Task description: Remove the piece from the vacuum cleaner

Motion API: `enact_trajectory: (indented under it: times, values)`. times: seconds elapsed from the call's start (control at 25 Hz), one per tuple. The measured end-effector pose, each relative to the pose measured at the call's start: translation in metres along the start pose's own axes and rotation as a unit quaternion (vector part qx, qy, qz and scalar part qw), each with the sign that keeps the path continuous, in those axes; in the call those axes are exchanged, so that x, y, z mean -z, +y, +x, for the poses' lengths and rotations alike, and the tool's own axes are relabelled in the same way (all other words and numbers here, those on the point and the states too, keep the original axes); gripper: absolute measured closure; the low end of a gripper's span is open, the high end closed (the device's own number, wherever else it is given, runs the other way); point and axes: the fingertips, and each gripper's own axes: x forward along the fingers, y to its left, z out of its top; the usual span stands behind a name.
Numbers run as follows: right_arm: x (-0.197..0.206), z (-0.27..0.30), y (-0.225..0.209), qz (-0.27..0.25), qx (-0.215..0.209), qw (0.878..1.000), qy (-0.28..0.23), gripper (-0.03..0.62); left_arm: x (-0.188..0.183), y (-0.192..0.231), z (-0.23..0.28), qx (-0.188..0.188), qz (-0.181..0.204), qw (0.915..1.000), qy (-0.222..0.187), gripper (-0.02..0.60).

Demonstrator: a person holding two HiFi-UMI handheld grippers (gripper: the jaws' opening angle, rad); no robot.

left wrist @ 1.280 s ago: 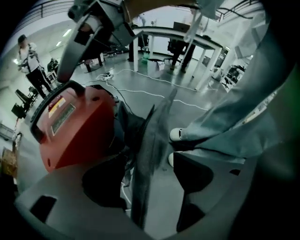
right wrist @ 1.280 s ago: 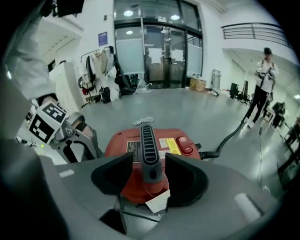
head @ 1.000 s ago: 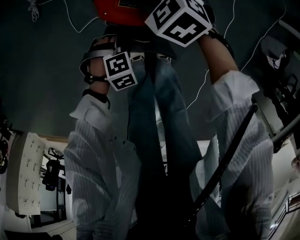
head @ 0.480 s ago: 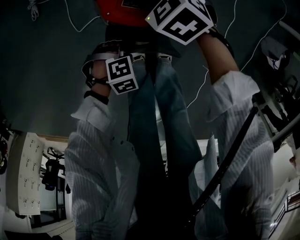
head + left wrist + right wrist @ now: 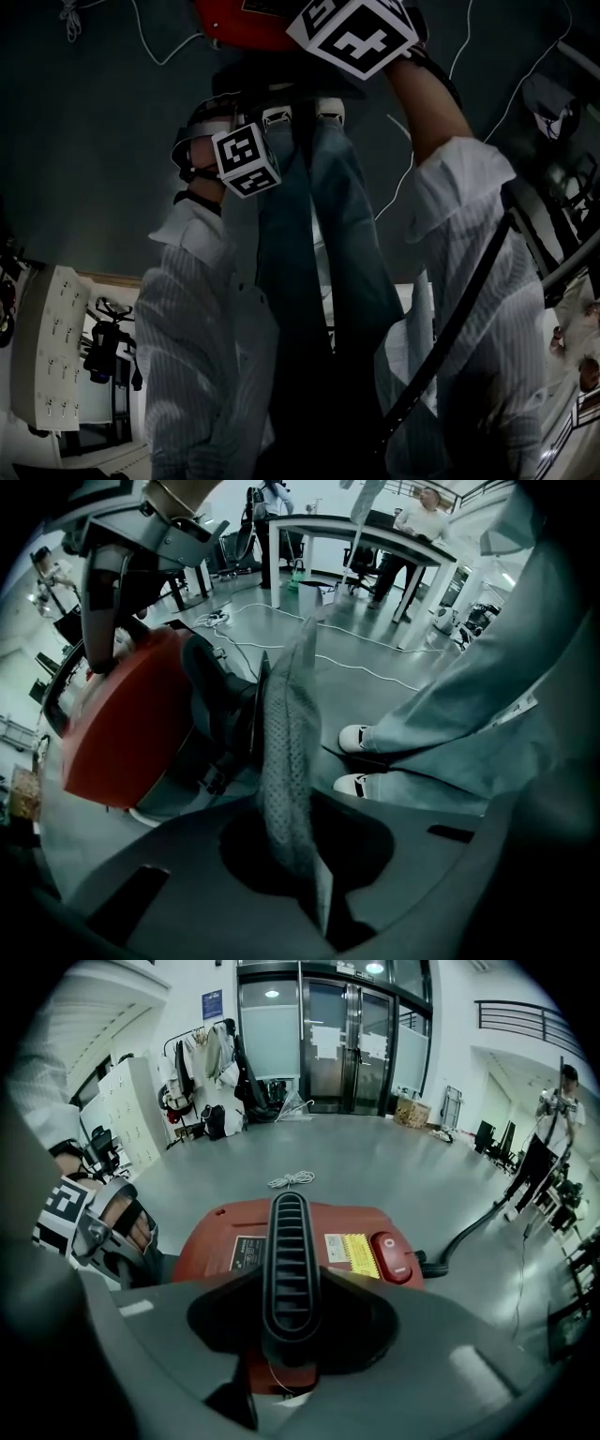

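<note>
While the left gripper (image 5: 314, 902) is pinched tight on the grey mesh piece (image 5: 286, 752), just right of the red vacuum cleaner (image 5: 122, 733), the right gripper (image 5: 291, 1326) — its jaws have just been closing — clamps the black handle (image 5: 291, 1241). I'd brace that handle and draw the mesh straight out, steadily. Only the right gripper view shows the switch (image 5: 391, 1253) — only the left, the mesh.
</note>
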Motion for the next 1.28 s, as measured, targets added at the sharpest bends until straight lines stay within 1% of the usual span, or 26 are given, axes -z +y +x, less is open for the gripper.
enact_trajectory:
  times: [0.12,0.16,0.2,0.32,0.4,0.44,0.52,0.6,0.68,0.72,0.76,0.88,0.92,0.96,1.12,1.2,1.28]
  values:
    - [-0.002,0.001,0.001,0.003,0.000,1.000,-0.001,0.453,0.002,-0.009,-0.010,-0.006,-0.021,0.9997,-0.005,0.569]
    - [-0.002,0.001,0.001,0.004,0.000,1.000,-0.002,0.453,0.003,-0.011,-0.013,-0.008,-0.020,0.9998,-0.006,0.569]
    - [-0.002,0.000,0.001,0.005,0.000,1.000,-0.002,0.453,0.005,-0.014,-0.014,-0.009,-0.008,0.9999,-0.005,0.569]
    - [-0.002,-0.001,0.003,0.007,-0.001,1.000,-0.002,0.452,0.008,-0.020,-0.014,-0.011,0.063,0.9980,0.000,0.571]
    - [-0.001,-0.002,0.004,0.008,-0.002,1.000,-0.002,0.452,0.009,-0.021,-0.013,-0.005,0.090,0.9959,0.002,0.571]
    - [-0.001,-0.002,0.004,0.009,-0.002,1.000,-0.003,0.453,0.009,-0.022,-0.013,0.000,0.097,0.9953,0.003,0.571]
    - [-0.001,-0.003,0.005,0.010,-0.002,1.000,-0.003,0.453,0.012,-0.023,-0.014,0.013,0.100,0.9949,0.006,0.571]
    - [-0.001,-0.003,0.006,0.012,-0.003,1.000,-0.003,0.454,0.013,-0.024,-0.017,0.030,0.100,0.9946,0.006,0.571]
    - [-0.002,-0.004,0.007,0.013,-0.003,1.000,-0.004,0.457,0.014,-0.025,-0.018,0.051,0.111,0.9925,0.006,0.571]
    - [-0.002,-0.004,0.007,0.014,-0.003,1.000,-0.004,0.459,0.016,-0.025,-0.018,0.065,0.126,0.9898,0.008,0.571]
    - [-0.002,-0.004,0.008,0.015,-0.003,1.000,-0.004,0.461,0.018,-0.024,-0.018,0.082,0.151,0.9851,0.011,0.571]
    - [-0.002,-0.005,0.009,0.017,-0.004,1.000,-0.005,0.462,0.025,-0.020,-0.022,0.124,0.244,0.9617,0.012,0.571]
    - [-0.002,-0.005,0.009,0.018,-0.004,1.000,-0.005,0.464,0.025,-0.020,-0.025,0.132,0.264,0.9555,0.009,0.571]
    - [-0.002,-0.005,0.010,0.019,-0.004,1.000,-0.005,0.463,0.024,-0.020,-0.027,0.136,0.277,0.9513,0.007,0.571]
    - [-0.003,-0.006,0.011,0.021,-0.005,1.000,-0.006,0.464,0.023,-0.024,-0.028,0.133,0.308,0.9421,0.010,0.571]
    - [-0.003,-0.006,0.012,0.023,-0.005,1.000,-0.007,0.464,0.022,-0.026,-0.029,0.132,0.315,0.9399,0.014,0.571]
    - [-0.004,-0.006,0.013,0.024,-0.006,1.000,-0.007,0.463,0.021,-0.028,-0.030,0.127,0.317,0.9398,0.019,0.572]
